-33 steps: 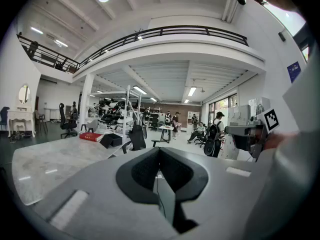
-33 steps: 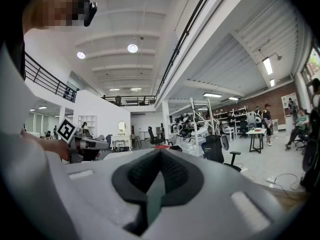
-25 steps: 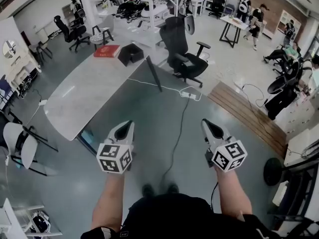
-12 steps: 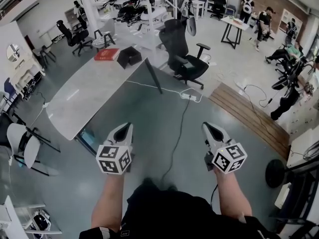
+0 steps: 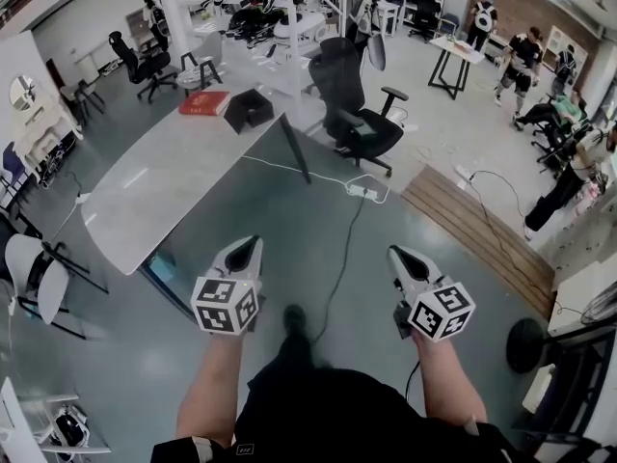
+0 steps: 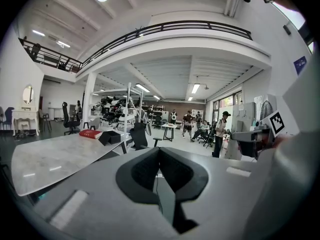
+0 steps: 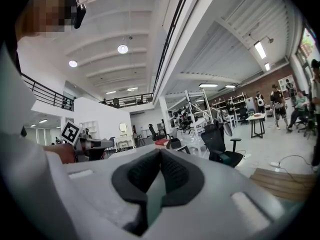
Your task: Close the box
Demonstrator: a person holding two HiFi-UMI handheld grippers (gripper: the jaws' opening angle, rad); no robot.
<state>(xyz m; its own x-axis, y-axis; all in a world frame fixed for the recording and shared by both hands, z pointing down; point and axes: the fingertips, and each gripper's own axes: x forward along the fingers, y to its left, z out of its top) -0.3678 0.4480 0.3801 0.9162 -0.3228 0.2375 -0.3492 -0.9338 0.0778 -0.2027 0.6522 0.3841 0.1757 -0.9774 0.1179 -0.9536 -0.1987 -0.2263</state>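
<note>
Grey floor (image 5: 289,210) spreads out under a big hall. Left tongs (image 5: 248,250) are clenched shut with nothing in them. Right tongs (image 5: 399,257) are clenched shut and empty too. Both hang over the floor, side by side. A long pale bench (image 5: 145,191) stands ahead. The black box (image 5: 249,110) sits at its far end with its lid up, just beside a red book (image 5: 203,102), well apart from both tongs.

Box (image 5: 249,109) on table (image 5: 154,186); book (image 5: 204,102) beside
</note>
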